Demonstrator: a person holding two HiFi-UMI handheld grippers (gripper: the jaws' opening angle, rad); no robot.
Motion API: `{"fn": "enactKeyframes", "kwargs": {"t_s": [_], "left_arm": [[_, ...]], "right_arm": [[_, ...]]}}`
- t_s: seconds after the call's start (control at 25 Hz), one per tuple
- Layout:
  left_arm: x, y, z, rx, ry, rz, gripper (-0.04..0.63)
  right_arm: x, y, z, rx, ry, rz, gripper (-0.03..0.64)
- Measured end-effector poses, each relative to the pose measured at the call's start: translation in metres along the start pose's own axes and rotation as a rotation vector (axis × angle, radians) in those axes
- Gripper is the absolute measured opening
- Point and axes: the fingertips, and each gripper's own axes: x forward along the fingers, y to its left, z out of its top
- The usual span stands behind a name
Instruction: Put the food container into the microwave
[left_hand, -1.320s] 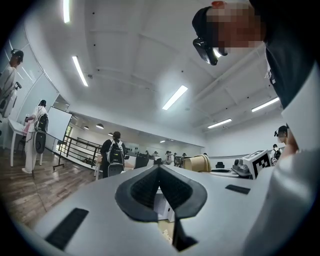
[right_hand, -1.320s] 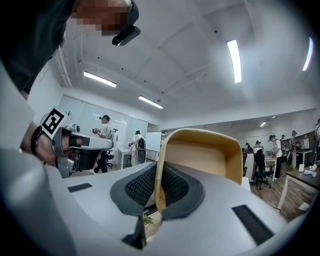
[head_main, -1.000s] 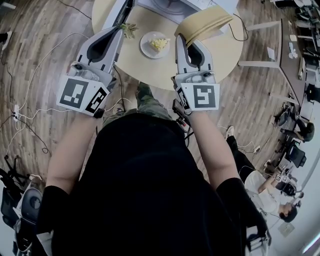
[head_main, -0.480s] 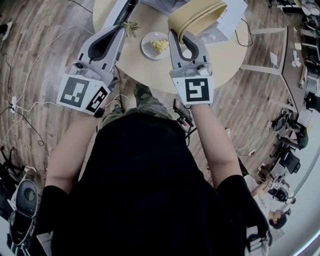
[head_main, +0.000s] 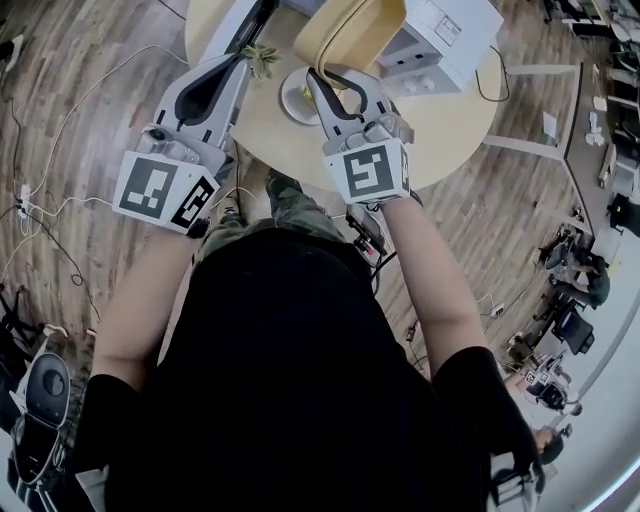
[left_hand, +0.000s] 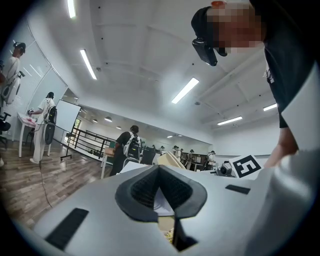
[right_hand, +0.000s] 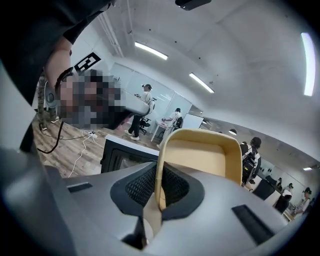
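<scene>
Over the counter, the right gripper clamps its jaws on the container rim, with the microwave just beyond at the far edge; the left gripper has its jaws together, empty.

The left gripper tilts up toward the room, its dark ribbed pads meeting at the tips with a small hollow left between them, and nothing clamped there. Just past the tips shows the tan rim of the food container, and to its right a marker cube. Farther back stands a person with a backpack on the wooden floor — strip lights cross the white ceiling above
</scene>
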Motion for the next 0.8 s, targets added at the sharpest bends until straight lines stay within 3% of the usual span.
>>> {"fn": "enactKeyframes", "kwargs": {"t_s": [0.8], "left_arm": [[0.01, 0.011, -0.016, -0.011, 0.036, 0.032, 0.018]], "right_arm": [[0.04, 0.031, -0.056, -0.053, 0.131, 0.275, 0.032]]}}
